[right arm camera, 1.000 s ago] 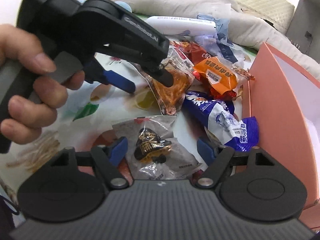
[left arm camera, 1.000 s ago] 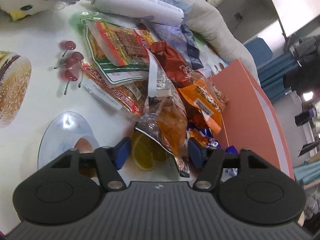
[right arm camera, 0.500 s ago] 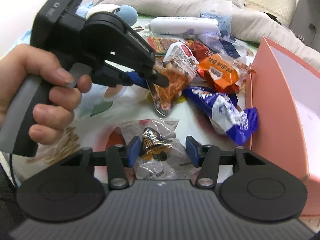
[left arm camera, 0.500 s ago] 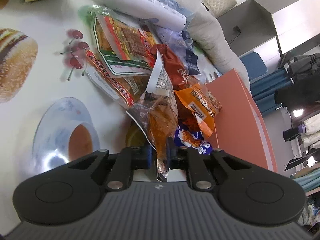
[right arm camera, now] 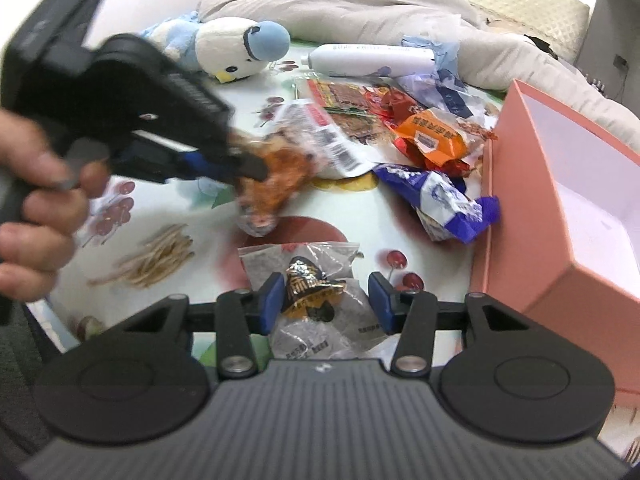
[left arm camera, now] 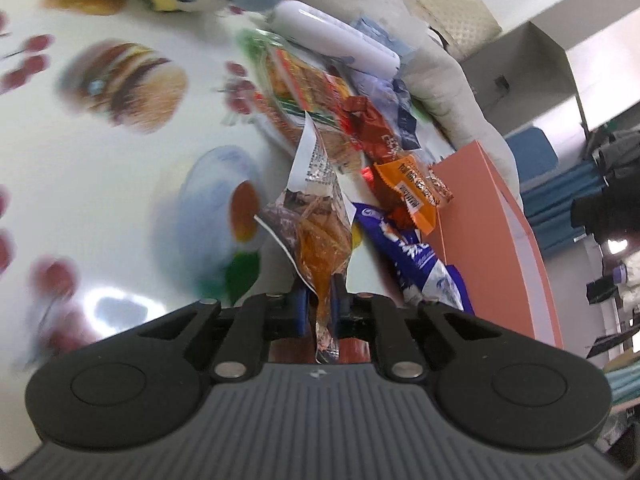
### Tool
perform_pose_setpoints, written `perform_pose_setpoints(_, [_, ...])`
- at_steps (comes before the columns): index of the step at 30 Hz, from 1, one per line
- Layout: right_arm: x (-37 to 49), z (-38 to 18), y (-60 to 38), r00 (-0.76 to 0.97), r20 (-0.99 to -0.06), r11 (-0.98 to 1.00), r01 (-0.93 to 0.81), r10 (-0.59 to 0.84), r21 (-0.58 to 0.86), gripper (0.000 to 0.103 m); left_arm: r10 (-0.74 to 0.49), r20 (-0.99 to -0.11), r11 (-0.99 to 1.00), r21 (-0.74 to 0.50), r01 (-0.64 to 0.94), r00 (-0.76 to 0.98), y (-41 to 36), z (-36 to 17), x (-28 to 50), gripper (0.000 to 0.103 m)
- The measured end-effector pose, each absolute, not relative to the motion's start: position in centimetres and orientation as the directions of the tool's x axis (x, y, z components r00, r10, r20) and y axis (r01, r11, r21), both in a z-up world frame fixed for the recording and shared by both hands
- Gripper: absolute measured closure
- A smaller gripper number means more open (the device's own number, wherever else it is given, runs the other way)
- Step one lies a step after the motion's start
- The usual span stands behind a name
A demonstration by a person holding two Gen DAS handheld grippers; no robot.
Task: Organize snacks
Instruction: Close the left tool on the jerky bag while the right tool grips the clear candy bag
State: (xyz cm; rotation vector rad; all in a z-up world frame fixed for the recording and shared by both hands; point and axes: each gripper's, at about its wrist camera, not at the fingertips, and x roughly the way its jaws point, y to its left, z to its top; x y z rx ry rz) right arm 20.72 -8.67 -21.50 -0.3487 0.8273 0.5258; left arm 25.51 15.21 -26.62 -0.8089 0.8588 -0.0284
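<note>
My left gripper (left arm camera: 322, 312) is shut on a clear packet of orange snack (left arm camera: 320, 240) and holds it off the table; the packet also shows in the right wrist view (right arm camera: 276, 176), hanging from the left gripper (right arm camera: 256, 168). My right gripper (right arm camera: 326, 300) is open, its fingers on either side of a clear packet with a black and gold snack (right arm camera: 312, 292) lying on the table. A pink open box (right arm camera: 560, 200) stands at the right. A blue and white packet (right arm camera: 440, 204) and an orange packet (right arm camera: 434, 140) lie beside it.
A heap of further snack packets (right arm camera: 344, 100) lies behind. A white bottle (right arm camera: 368, 60), a plush bird (right arm camera: 236, 48) and a grey blanket (right arm camera: 360, 4) lie at the back. The tablecloth (left arm camera: 100, 200) has printed food pictures.
My left gripper shut on the orange snack packet and lifted it back and away from the heap. My right gripper narrowed, then opened a little, staying around the black and gold packet.
</note>
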Motion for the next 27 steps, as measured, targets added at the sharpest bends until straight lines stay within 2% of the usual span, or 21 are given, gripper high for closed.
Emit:
perform_pose_setpoints(7, [20.0,-21.4,-10.8,0.559,-0.776,0.844,-0.533,0.293,-0.066,0.054,-0.261,-0.692,0.692,-0.62,-0.369,0.673,14.7,-25.5,19.5,0.09])
perform_pose_setpoints(14, [19.8,-21.4,-11.9,0.551,-0.782,0.862,-0.506,0.291,-0.035,0.055,-0.25,-0.746,0.696,-0.581,-0.421,0.617,13.4,-25.1,14.7,0.087])
perform_pose_setpoints(15, [19.7,-21.4,-12.0,0.549,-0.784,0.865,-0.502,0.291,-0.03,0.055,-0.244,-0.756,0.707,-0.568,-0.423,0.607,13.2,-25.1,14.4,0.084])
perform_pose_setpoints(16, [19.8,-21.5,-12.1,0.548,-0.785,0.868,-0.495,0.29,-0.025,0.054,-0.23,-0.771,0.717,-0.547,-0.432,0.594,13.0,-24.9,13.9,0.073])
perform_pose_setpoints(17, [19.8,-21.6,-12.2,0.55,-0.785,0.874,-0.485,0.285,-0.022,0.054,-0.22,-0.779,0.722,-0.535,-0.439,0.588,13.0,-24.9,13.7,0.057])
perform_pose_setpoints(19, [19.9,-21.8,-12.4,0.555,-0.786,0.885,-0.465,0.272,-0.022,0.054,-0.193,-0.791,0.731,-0.511,-0.452,0.581,13.1,-24.7,13.2,0.038])
perform_pose_setpoints(21, [20.0,-21.9,-12.7,0.549,-0.787,0.889,-0.458,0.283,0.001,0.055,-0.175,-0.794,0.742,-0.495,-0.451,0.583,13.4,-24.2,13.0,0.032])
perform_pose_setpoints(22, [20.1,-21.7,-12.9,0.541,-0.786,0.889,-0.458,0.3,0.024,0.052,-0.166,-0.798,0.75,-0.484,-0.452,0.58,13.5,-23.9,13.1,0.029])
perform_pose_setpoints(24, [20.3,-21.5,-13.4,0.523,-0.782,0.881,-0.467,0.34,0.071,0.042,-0.129,-0.808,0.786,-0.437,-0.437,0.575,13.6,-23.1,13.1,0.027])
perform_pose_setpoints(26, [20.3,-21.4,-13.6,0.521,-0.777,0.88,-0.468,0.354,0.087,0.023,-0.095,-0.806,0.833,-0.385,-0.396,0.584,13.4,-22.3,13.5,0.026])
perform_pose_setpoints(27, [20.3,-21.4,-13.7,0.525,-0.774,0.881,-0.465,0.353,0.087,0.023,-0.089,-0.803,0.865,-0.356,-0.354,0.589,13.0,-21.8,13.7,0.026])
